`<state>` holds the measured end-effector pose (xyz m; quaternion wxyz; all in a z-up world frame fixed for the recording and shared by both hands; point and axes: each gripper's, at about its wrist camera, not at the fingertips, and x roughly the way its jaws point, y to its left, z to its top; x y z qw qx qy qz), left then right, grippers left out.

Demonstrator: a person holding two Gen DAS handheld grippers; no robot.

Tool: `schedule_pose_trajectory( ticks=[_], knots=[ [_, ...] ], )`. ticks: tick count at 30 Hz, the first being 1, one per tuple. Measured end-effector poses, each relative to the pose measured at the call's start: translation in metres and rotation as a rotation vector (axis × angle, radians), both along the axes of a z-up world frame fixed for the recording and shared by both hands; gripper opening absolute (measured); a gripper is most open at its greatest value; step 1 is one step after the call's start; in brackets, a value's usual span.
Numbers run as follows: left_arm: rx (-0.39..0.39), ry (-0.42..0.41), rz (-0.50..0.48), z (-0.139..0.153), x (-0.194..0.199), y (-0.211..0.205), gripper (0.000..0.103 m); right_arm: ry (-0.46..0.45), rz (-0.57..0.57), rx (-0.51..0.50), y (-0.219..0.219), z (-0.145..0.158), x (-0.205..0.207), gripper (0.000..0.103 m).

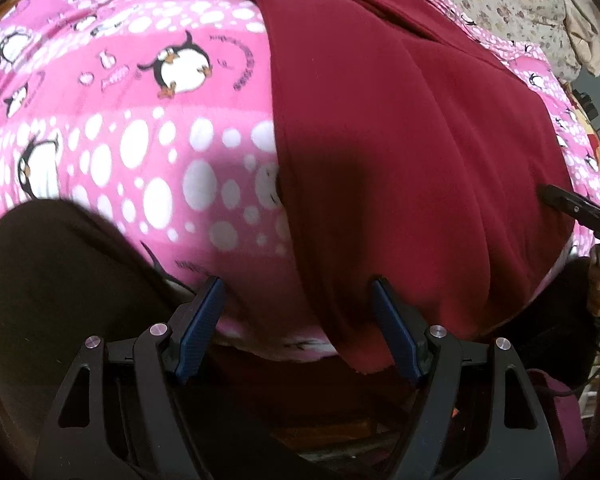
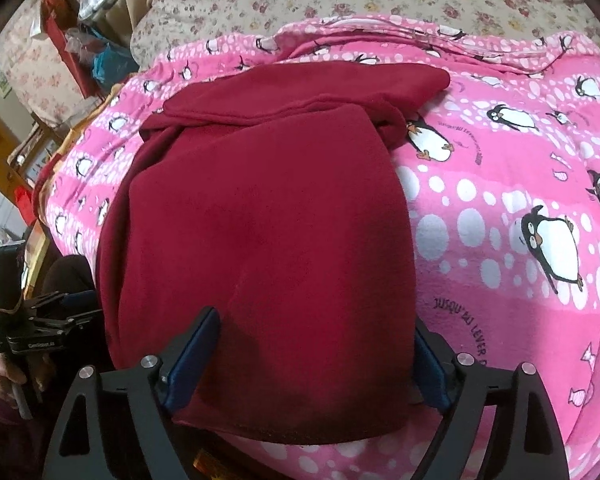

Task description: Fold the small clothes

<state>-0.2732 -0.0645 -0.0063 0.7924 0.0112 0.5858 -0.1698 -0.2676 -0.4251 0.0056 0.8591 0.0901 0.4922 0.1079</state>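
while maroon garment (image 2: 260,240) lies flat, left gripper (image 1: 298,320), right gripper (image 2: 316,356) gape low.

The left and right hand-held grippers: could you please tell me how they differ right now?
The left hand-held gripper straddles the dark red garment's side edge, partly over the pink penguin blanket; the right hand-held gripper has the garment's near end between its fingers. Both are open, gripping nothing.
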Motion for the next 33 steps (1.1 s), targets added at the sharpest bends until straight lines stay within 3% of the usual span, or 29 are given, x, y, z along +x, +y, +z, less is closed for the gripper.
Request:
schedule_pose_trajectory(
  ticks=[6, 11, 19, 20, 21, 22, 23, 24, 25, 26, 27, 28, 33],
  knots=[
    [-0.014, 0.046, -0.016, -0.01, -0.002, -0.008, 0.076, -0.011, 0.001, -0.004, -0.002, 0.001, -0.003, 0.081],
    [-0.049, 0.091, -0.005, -0.014, -0.004, -0.006, 0.077, -0.019, -0.022, 0.075, -0.014, 0.0, -0.004, 0.08],
    [-0.14, 0.151, -0.008, -0.027, -0.013, -0.005, 0.077, -0.02, -0.006, 0.074, -0.008, -0.002, -0.003, 0.089],
    [-0.149, 0.151, -0.005, -0.027, -0.014, -0.004, 0.073, -0.019, -0.006, 0.068, -0.007, -0.002, -0.003, 0.089],
    [-0.168, 0.157, -0.005, -0.026, -0.015, -0.002, 0.059, -0.02, -0.003, 0.059, -0.005, -0.002, -0.003, 0.089],
    [-0.185, 0.162, -0.007, -0.026, -0.013, -0.001, 0.049, -0.023, 0.0, 0.041, -0.003, -0.001, -0.004, 0.087],
    [-0.207, 0.166, -0.015, -0.022, -0.015, 0.001, 0.026, -0.024, -0.003, 0.027, -0.002, -0.001, -0.004, 0.083],
    [-0.216, 0.162, -0.021, -0.019, -0.014, 0.001, 0.011, -0.029, -0.013, 0.004, -0.002, 0.001, -0.006, 0.07],
    [-0.218, 0.149, -0.029, -0.015, -0.015, 0.001, 0.01, -0.034, -0.017, 0.006, -0.003, 0.003, -0.007, 0.054],
    [-0.224, 0.134, -0.045, -0.008, -0.016, 0.001, 0.008, -0.036, -0.015, 0.02, -0.003, 0.004, -0.008, 0.045],
    [-0.236, 0.123, -0.054, -0.002, -0.016, 0.003, 0.007, -0.035, -0.005, 0.044, -0.004, 0.007, -0.01, 0.026],
    [-0.246, 0.114, -0.057, 0.003, -0.014, 0.005, 0.007, -0.032, 0.003, 0.053, -0.002, 0.008, -0.012, 0.018],
    [-0.298, -0.011, -0.085, 0.059, -0.014, 0.033, 0.006, -0.023, 0.049, 0.062, 0.011, 0.021, -0.033, 0.012]
  ],
)
